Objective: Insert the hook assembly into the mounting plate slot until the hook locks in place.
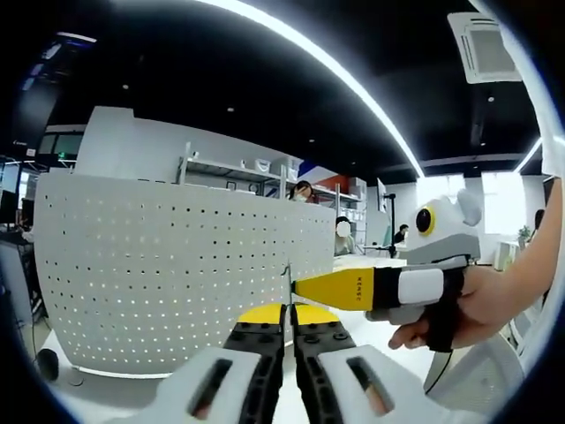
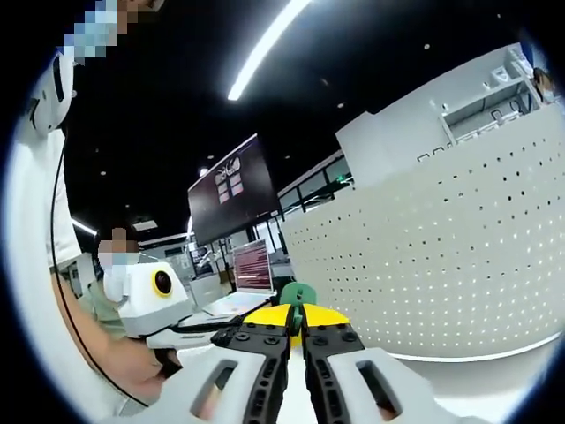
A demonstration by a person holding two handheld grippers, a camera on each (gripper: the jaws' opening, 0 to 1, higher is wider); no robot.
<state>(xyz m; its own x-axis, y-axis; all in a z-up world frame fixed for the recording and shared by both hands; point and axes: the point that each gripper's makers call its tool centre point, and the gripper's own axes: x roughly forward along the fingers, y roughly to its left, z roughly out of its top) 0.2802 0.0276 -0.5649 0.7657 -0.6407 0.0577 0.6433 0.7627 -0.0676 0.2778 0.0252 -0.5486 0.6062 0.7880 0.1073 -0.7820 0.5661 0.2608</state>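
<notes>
The hook (image 1: 287, 281) was a thin dark piece standing in front of the white pegboard (image 1: 177, 274), near its right end. In the left gripper view the left gripper (image 1: 289, 311) had its yellow-tipped jaws closed together just below the hook, and I cannot tell if they pinched it. The right gripper (image 1: 300, 286) came in from the right, held by a hand (image 1: 481, 305), its yellow tip touching the hook. In the right gripper view the right gripper (image 2: 297, 318) jaws were closed on a small green piece (image 2: 296, 293), and the pegboard (image 2: 441, 256) curved away to the right.
</notes>
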